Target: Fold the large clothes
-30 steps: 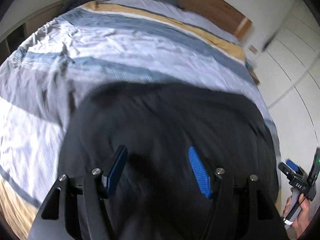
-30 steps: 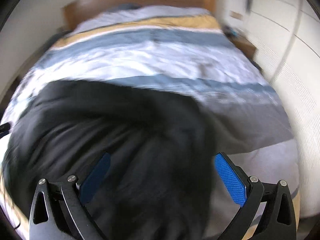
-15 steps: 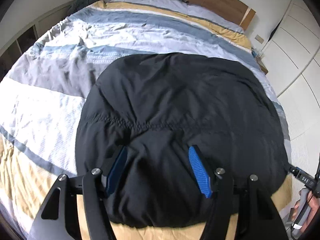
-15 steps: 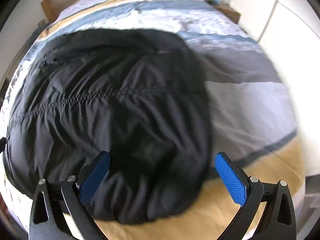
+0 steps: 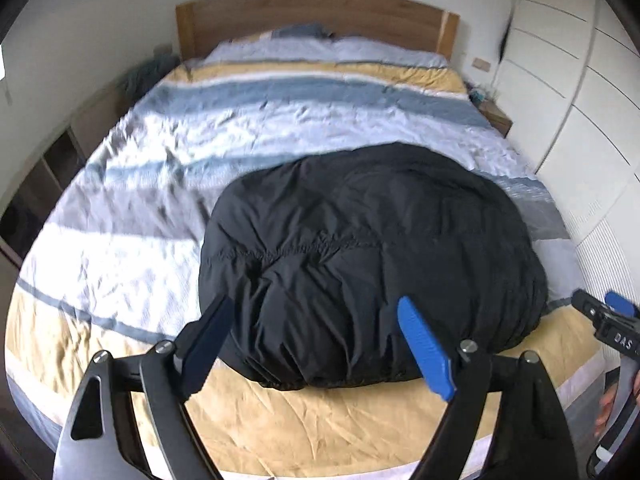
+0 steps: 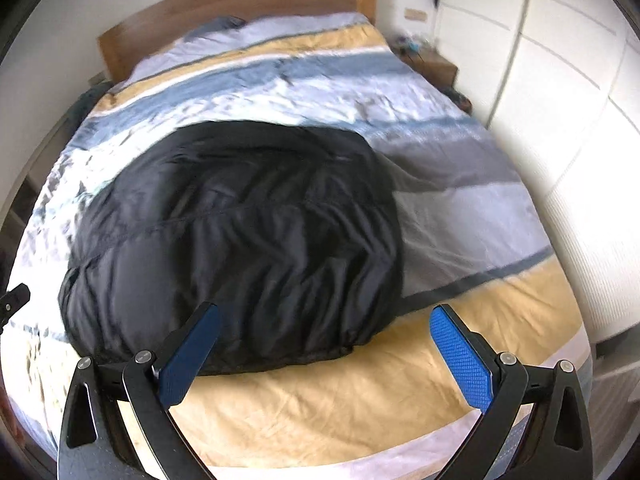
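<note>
A large black padded garment [image 5: 372, 260] lies in a rounded heap on the near half of the bed; it also shows in the right wrist view [image 6: 240, 240]. My left gripper [image 5: 316, 344] is open and empty, held above the garment's near edge. My right gripper [image 6: 324, 348] is open and empty, held above the garment's near right edge. The right gripper also shows at the right edge of the left wrist view [image 5: 608, 316]. Nothing is held.
The bed has a striped blue, white, grey and tan duvet [image 5: 200, 184] and a wooden headboard [image 5: 312, 12]. White wardrobe doors [image 6: 560, 100] stand along the right side. A small nightstand [image 6: 436, 66] is beside the headboard. Low shelving [image 5: 44, 176] runs along the left.
Both grippers have pulled back and up from the garment toward the foot of the bed. The garment now lies still in a heap.
</note>
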`<state>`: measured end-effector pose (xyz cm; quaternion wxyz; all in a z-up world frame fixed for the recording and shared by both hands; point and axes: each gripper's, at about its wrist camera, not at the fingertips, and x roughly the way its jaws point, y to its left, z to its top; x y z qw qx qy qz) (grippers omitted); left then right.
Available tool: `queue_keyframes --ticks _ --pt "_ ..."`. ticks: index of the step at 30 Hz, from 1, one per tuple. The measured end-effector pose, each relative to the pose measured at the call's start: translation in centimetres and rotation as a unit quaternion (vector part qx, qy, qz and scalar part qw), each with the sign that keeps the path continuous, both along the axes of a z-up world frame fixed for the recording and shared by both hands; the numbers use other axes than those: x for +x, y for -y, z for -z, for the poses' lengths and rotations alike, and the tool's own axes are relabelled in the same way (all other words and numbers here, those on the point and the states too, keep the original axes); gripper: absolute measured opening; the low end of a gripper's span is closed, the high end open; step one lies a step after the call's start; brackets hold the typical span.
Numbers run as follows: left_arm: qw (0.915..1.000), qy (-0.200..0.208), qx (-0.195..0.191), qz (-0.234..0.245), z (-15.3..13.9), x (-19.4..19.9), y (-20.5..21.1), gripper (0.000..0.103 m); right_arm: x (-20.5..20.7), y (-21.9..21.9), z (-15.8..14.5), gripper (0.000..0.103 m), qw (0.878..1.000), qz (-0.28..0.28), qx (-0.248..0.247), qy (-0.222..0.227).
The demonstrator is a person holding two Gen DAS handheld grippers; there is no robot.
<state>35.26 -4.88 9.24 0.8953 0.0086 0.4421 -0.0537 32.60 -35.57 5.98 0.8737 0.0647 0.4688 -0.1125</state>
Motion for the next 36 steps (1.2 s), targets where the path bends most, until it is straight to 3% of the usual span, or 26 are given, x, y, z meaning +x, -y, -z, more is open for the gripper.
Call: queue_keyframes --ticks 9,19,29,36 --pt "0.9995 0.029 0.0 0.011 -3.4 -4.1 2.6 0.084 -2.7 -2.5 -4.8 0.103 0.998 -0.038 -0.002 0.053" --pt "0.9997 0.014 -0.02 -0.004 -4.2 -7.3 3.7 0.084 -5.3 -3.8 -7.2 0.103 0.996 -0.068 -0.042 0.043" --pt "0.9996 0.022 0.015 -0.009 -5.4 -9.2 4.5 0.084 -8.0 -3.8 -9.1 0.103 0.995 -0.075 -0.046 0.057" --pt "0.9996 0.02 0.017 -0.003 -5.9 -10.0 4.8 0.084 -9.3 -3.0 -10.0 0.103 0.994 -0.069 -0.044 0.069"
